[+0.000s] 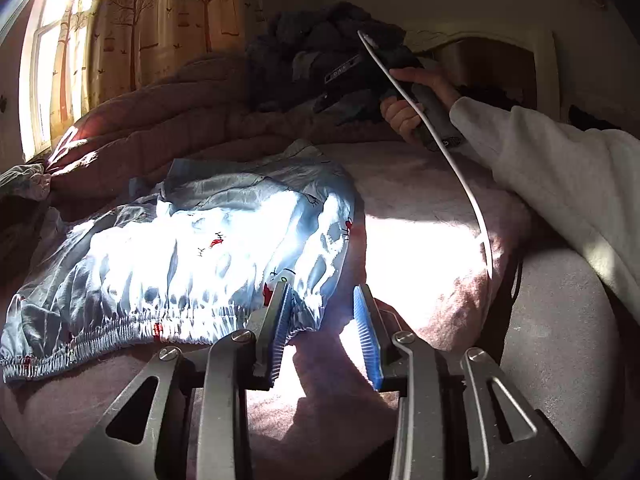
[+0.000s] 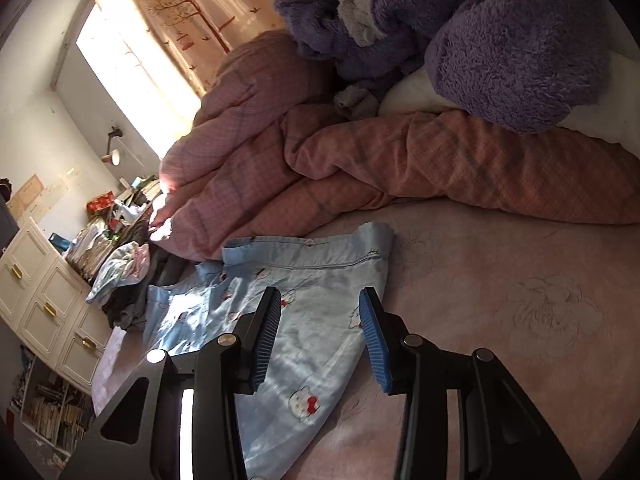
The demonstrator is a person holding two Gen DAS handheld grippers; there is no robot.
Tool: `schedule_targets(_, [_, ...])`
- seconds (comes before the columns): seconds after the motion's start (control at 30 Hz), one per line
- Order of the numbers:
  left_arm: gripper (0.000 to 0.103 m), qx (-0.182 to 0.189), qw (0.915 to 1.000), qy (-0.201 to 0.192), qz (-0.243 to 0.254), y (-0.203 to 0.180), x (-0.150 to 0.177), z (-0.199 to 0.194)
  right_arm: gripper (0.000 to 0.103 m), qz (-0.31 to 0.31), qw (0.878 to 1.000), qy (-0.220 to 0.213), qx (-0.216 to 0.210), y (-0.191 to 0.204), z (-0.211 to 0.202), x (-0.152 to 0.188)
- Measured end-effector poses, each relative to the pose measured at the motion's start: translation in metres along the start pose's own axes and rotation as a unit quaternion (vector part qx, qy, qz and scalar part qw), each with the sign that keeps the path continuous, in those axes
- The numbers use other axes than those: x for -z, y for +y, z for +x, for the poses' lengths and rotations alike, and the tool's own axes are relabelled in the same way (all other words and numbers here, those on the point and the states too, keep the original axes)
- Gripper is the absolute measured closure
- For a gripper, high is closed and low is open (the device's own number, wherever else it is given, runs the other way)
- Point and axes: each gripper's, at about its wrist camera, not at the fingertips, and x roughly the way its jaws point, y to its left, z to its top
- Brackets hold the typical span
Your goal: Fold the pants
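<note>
Light blue printed pants (image 1: 200, 248) lie crumpled on the pink bed sheet (image 1: 420, 200), with the elastic waistband (image 1: 120, 332) toward me in the left wrist view. My left gripper (image 1: 322, 300) is open, its jaws standing around the right end of the waistband. In the right wrist view the pants (image 2: 304, 288) lie flatter, a leg end toward the quilt. My right gripper (image 2: 318, 312) is open and hovers just above the pants leg. The right gripper's handle, in a hand (image 1: 404, 108), shows at the far side in the left wrist view.
A rolled pink quilt (image 2: 360, 168) and purple fluffy clothes (image 2: 500, 40) lie at the back of the bed. A white cable (image 1: 452, 160) arcs over the sheet. A white drawer cabinet (image 2: 44, 300) with clutter stands left of the bed, under a bright window (image 2: 132, 72).
</note>
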Motion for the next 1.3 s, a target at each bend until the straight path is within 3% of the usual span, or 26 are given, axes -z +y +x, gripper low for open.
schedule_targets(0.1, [0.061, -0.011, 0.9999, -0.002, 0.013, 0.003, 0.002, 0.003, 0.061, 0.015, 0.999, 0.030, 0.018, -0.014, 0.047, -0.021])
schedule_targets(0.17, [0.063, 0.006, 0.9998, 0.008, -0.016, 0.012, 0.000, 0.006, 0.061, 0.019, 0.998, 0.053, 0.026, -0.022, 0.077, -0.028])
schedule_targets(0.27, [0.087, -0.004, 0.9997, 0.007, -0.023, 0.016, -0.002, 0.007, 0.061, 0.041, 0.996, 0.072, 0.018, -0.033, 0.105, -0.030])
schedule_targets(0.33, [0.095, 0.007, 0.9990, 0.006, -0.043, 0.022, -0.003, 0.005, 0.064, 0.045, 0.996, 0.079, 0.014, -0.033, 0.114, -0.031])
schedule_targets(0.37, [0.095, 0.022, 0.9981, 0.006, -0.057, 0.024, -0.005, 0.003, 0.086, 0.041, 0.996, 0.079, 0.016, -0.032, 0.117, -0.032])
schedule_targets(0.4, [0.095, 0.034, 0.9975, 0.007, -0.061, 0.024, -0.008, 0.002, 0.101, 0.039, 0.996, 0.077, 0.024, -0.031, 0.117, -0.032])
schedule_targets(0.5, [0.095, 0.044, 0.9989, -0.001, -0.018, 0.006, -0.014, -0.008, 0.101, 0.029, 0.997, 0.050, 0.054, -0.027, 0.105, -0.031])
schedule_targets(0.63, [0.096, 0.096, 0.9947, 0.006, -0.035, -0.003, -0.022, -0.014, 0.101, 0.043, 0.996, 0.027, 0.072, -0.036, 0.080, -0.033])
schedule_targets(0.77, [0.096, 0.120, 0.9926, -0.007, -0.014, -0.013, -0.027, -0.026, 0.101, 0.043, 0.995, 0.011, 0.092, -0.040, 0.047, -0.035])
schedule_targets(0.9, [0.096, 0.172, 0.9845, -0.001, -0.031, -0.016, -0.029, -0.037, 0.101, 0.041, 0.995, -0.011, 0.091, -0.048, 0.000, -0.036])
schedule_targets(1.0, [0.096, 0.189, 0.9816, -0.003, -0.023, -0.021, -0.028, -0.042, 0.101, 0.039, 0.994, -0.016, 0.101, -0.051, -0.025, -0.035])
schedule_targets(1.13, [0.096, 0.175, 0.9837, -0.008, -0.042, -0.010, -0.024, -0.041, 0.101, 0.046, 0.991, -0.015, 0.126, -0.052, -0.038, -0.030])
schedule_targets(1.2, [0.096, 0.098, 0.9941, -0.047, -0.008, -0.004, -0.016, -0.046, 0.101, 0.053, 0.990, -0.019, 0.132, -0.051, -0.038, -0.027])
schedule_targets(1.23, [0.096, 0.079, 0.9956, -0.051, 0.004, -0.002, -0.016, -0.048, 0.101, 0.056, 0.989, -0.025, 0.131, -0.048, -0.037, -0.027])
schedule_targets(1.3, [0.096, 0.083, 0.9946, -0.060, -0.013, 0.013, -0.016, -0.061, 0.101, 0.049, 0.991, -0.030, 0.123, -0.029, -0.031, -0.032])
